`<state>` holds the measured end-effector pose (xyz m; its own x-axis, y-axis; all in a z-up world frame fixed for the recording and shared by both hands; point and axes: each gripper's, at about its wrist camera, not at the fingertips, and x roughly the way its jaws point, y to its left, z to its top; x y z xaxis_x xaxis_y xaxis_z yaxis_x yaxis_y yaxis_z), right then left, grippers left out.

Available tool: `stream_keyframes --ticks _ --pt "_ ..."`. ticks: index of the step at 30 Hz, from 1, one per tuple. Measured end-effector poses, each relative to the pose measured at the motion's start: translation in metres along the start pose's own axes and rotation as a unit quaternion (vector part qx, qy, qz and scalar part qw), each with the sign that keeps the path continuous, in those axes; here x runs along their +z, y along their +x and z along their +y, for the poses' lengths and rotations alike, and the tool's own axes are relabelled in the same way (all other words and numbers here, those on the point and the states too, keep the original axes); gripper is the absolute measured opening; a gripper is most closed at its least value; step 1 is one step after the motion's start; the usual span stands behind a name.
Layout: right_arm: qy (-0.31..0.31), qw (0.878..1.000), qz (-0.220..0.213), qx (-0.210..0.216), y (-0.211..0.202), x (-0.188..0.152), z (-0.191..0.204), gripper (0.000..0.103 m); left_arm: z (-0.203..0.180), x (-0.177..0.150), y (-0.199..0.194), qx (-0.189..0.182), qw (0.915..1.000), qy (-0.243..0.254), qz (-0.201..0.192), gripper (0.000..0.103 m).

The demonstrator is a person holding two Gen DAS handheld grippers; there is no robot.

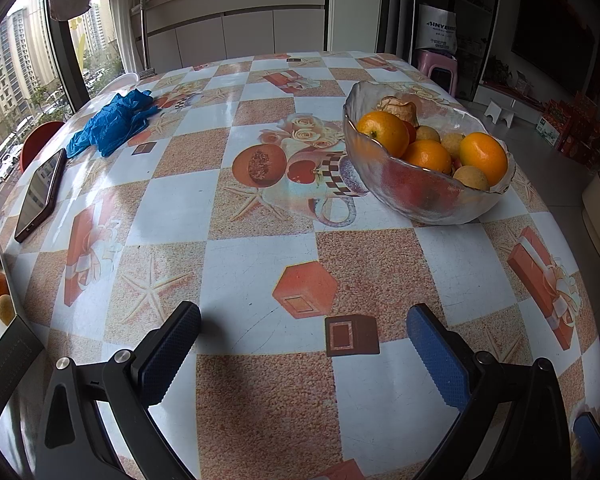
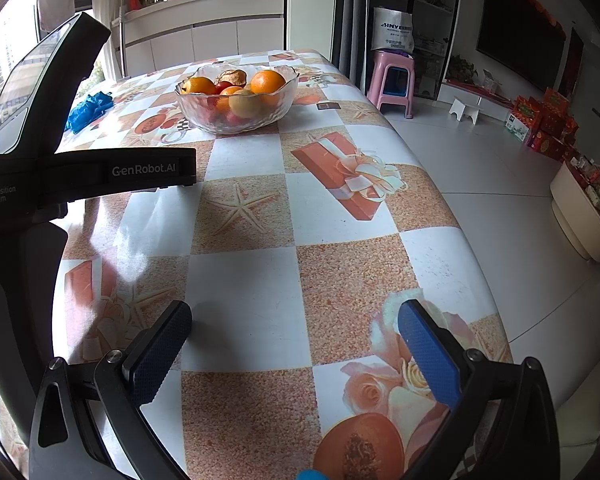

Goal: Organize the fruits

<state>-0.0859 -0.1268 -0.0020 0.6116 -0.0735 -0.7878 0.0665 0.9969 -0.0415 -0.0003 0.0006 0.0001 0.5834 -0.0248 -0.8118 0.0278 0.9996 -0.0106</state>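
Glass bowl (image 1: 428,184) of oranges (image 1: 483,156) sits on the desk (image 1: 260,260) — both grippers' fingers (image 1: 168,354) (image 2: 158,350) spread wide, grasping nothing.

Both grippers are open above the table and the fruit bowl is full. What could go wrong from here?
1. The glass bowl is heaped: pulling out one orange could send its neighbours rolling over the rim.
2. In the right wrist view the bowl sits towards the table's floor-side edge, so a push from the left gripper might slide it off.
3. The phone lies at the window-side edge, easy to knock off.
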Motion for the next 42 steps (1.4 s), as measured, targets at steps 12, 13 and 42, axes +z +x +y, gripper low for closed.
stream_keyframes --ticks 12,13,42 --pt "0.000 1.000 0.000 0.000 0.000 0.000 0.000 0.103 0.000 0.000 0.000 0.000 1.0000 0.000 0.000 0.103" --pt "0.000 1.000 0.000 0.000 0.000 0.000 0.001 0.103 0.000 0.000 0.000 0.000 1.0000 0.000 0.000 0.103" --pt "0.042 0.999 0.008 -0.030 0.002 -0.005 0.011 0.103 0.000 0.000 0.000 0.000 1.0000 0.000 0.000 0.103"
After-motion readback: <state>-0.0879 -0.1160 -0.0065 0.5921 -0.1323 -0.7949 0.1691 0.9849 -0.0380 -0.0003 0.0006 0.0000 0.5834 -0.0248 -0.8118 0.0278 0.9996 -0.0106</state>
